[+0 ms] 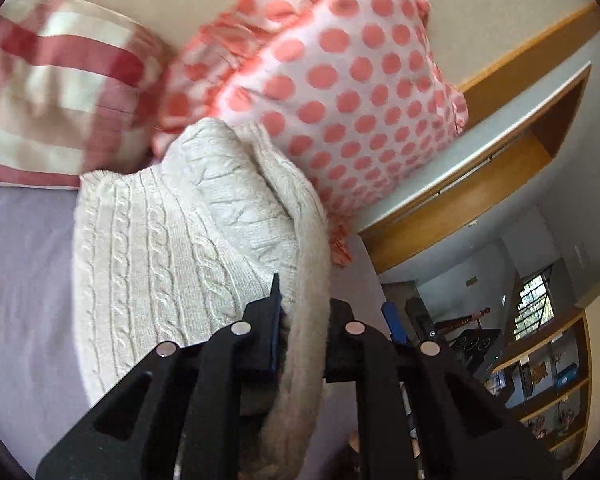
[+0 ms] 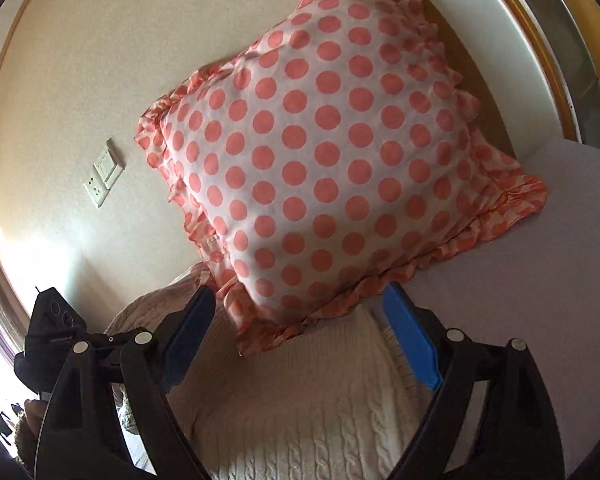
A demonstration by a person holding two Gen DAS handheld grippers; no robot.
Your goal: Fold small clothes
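Observation:
A cream cable-knit sweater (image 1: 172, 248) lies on the lavender bed sheet (image 1: 20, 280), partly folded over itself. My left gripper (image 1: 304, 312) is shut on a thick folded edge of the sweater, which runs between its two black fingers. In the right wrist view the sweater (image 2: 300, 392) lies under my right gripper (image 2: 300, 320), whose blue-padded jaws stand wide apart above the knit with nothing between them. The left gripper (image 2: 56, 336) shows at the lower left of that view.
A white pillow with pink polka dots (image 2: 320, 152) leans against the wall just beyond the sweater, also in the left wrist view (image 1: 340, 80). A red-and-white checked pillow (image 1: 56, 92) lies to its left. A wall socket (image 2: 102, 178) is on the wall. Wooden shelves (image 1: 548, 380) stand at the right.

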